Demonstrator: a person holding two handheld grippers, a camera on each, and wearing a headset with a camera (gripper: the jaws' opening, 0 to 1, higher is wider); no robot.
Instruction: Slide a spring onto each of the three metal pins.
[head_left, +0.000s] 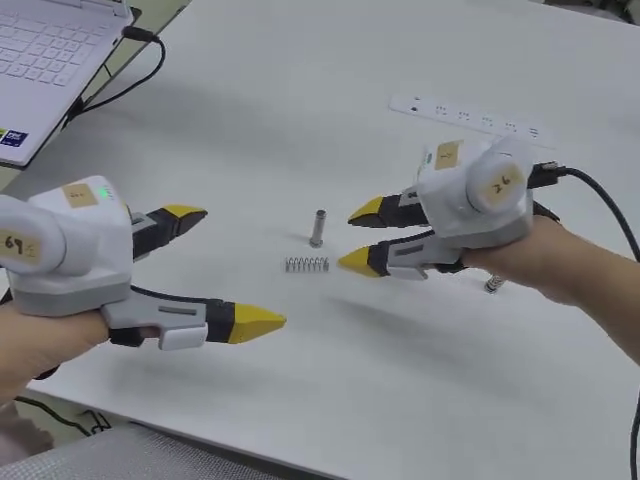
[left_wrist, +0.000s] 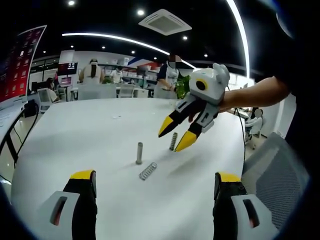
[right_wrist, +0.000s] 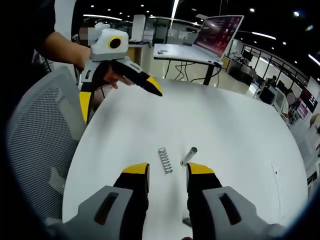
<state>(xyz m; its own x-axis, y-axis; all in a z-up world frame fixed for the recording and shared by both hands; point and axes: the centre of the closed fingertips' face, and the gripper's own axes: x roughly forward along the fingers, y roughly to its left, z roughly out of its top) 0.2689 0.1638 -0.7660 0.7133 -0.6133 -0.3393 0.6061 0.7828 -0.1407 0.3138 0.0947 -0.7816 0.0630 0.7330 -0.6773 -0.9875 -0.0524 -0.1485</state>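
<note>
White bench (head_left: 280, 90) in an open-plan office. Laptop (head_left: 45, 55) at far left edge, power strip (head_left: 470, 117) far right. Grey mesh chair (right_wrist: 40, 150) alongside. Dark ceiling with spotlights, curved light strip (left_wrist: 115, 39), square vent (left_wrist: 163, 22).

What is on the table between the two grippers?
A spring lying flat and a metal pin standing upright just behind it; the head view shows both.

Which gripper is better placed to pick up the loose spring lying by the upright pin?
Right, probably. The right gripper has its open jaws pointing at the spring, with the tips close beside it and the pin. The left gripper is open too, but farther off.
</note>
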